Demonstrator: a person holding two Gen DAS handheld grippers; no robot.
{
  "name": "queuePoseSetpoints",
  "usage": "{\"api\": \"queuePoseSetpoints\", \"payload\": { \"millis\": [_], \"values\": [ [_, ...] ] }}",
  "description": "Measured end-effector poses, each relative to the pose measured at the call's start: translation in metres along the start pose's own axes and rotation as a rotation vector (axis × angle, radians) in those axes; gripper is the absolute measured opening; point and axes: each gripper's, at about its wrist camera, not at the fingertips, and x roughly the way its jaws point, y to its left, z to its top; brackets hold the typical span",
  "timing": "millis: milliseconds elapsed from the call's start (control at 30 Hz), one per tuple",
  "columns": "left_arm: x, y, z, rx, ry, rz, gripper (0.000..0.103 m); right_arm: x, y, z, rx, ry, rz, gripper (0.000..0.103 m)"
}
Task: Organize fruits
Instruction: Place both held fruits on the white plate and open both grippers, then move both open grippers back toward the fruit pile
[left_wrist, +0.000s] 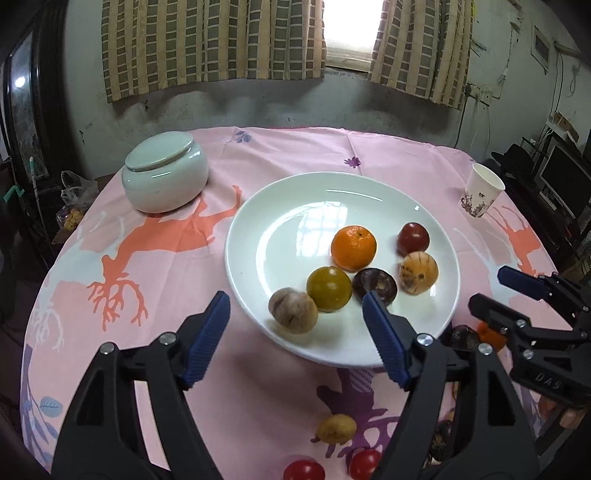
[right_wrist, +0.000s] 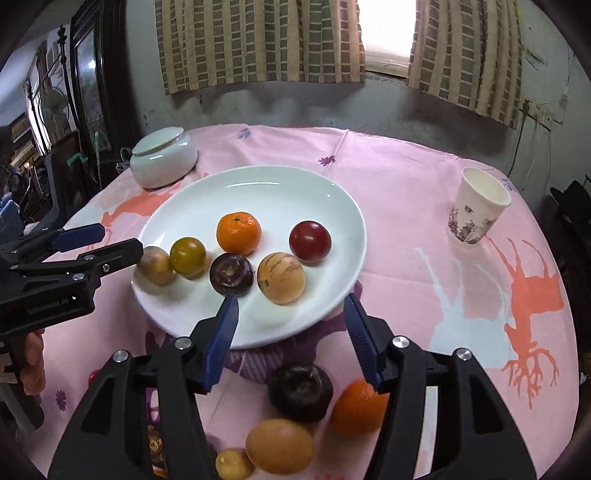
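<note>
Plate (left_wrist: 258, 221) holding six fruits, perhaps five more beside it

pink tablecloth (left_wrist: 295, 155) with orange deer prints as landmark; pale green lidded ceramic jar (left_wrist: 165, 173) upright on cloth's far left part, lid sitting slightly askew; paper cup (left_wrist: 480, 192) with purple floral print on cloth's far right part, tilted, open mouth showing; checked curtains (left_wrist: 207, 44) on wall beyond cloth, bright window gap (left_wrist: 351, 29) between them; dark cabinet (right_wrist: 99, 74) left of cloth
</note>
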Motion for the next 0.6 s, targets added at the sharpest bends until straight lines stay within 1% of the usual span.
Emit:
{"api": "queuePoseSetpoints", "payload": {
  "millis": [33, 100, 200, 233, 300, 400, 433, 467, 533, 600],
  "values": [
    [-0.006, -0.001, -0.003, 0.010, -0.001, 0.003, 0.080, -0.011, -0.004, -0.004, 0.009, -0.014, -0.001, 0.063],
    [-0.021, -0.004, -0.012, 0.030, -0.013, 0.020, 0.081, -0.031, -0.010, -0.013, 0.025, -0.034, -0.008, 0.066],
    [-0.047, -0.007, -0.028, 0.045, -0.048, 0.039, 0.082, -0.058, -0.013, -0.030, 0.034, -0.044, 0.021, 0.066],
    [-0.053, -0.008, -0.034, 0.046, -0.046, 0.035, 0.084, -0.066, -0.012, -0.036, 0.032, -0.045, 0.029, 0.066],
    [-0.064, -0.009, -0.047, 0.045, -0.037, 0.012, 0.087, -0.082, -0.012, -0.049, 0.039, -0.053, 0.046, 0.067],
    [-0.073, -0.015, -0.072, 0.054, -0.016, 0.005, 0.088, -0.098, -0.009, -0.067, 0.060, -0.054, 0.064, 0.070],
    [-0.075, -0.016, -0.080, 0.052, -0.012, 0.001, 0.088, -0.100, -0.007, -0.075, 0.064, -0.047, 0.068, 0.071],
    [-0.076, -0.017, -0.089, 0.049, -0.006, -0.003, 0.088, -0.103, -0.005, -0.080, 0.067, -0.041, 0.072, 0.075],
    [-0.076, -0.021, -0.105, 0.049, 0.010, -0.005, 0.088, -0.107, 0.001, -0.093, 0.060, -0.037, 0.077, 0.075],
    [-0.074, -0.023, -0.118, 0.052, 0.036, -0.017, 0.088, -0.112, 0.006, -0.105, 0.037, -0.050, 0.082, 0.075]
  ]
}}
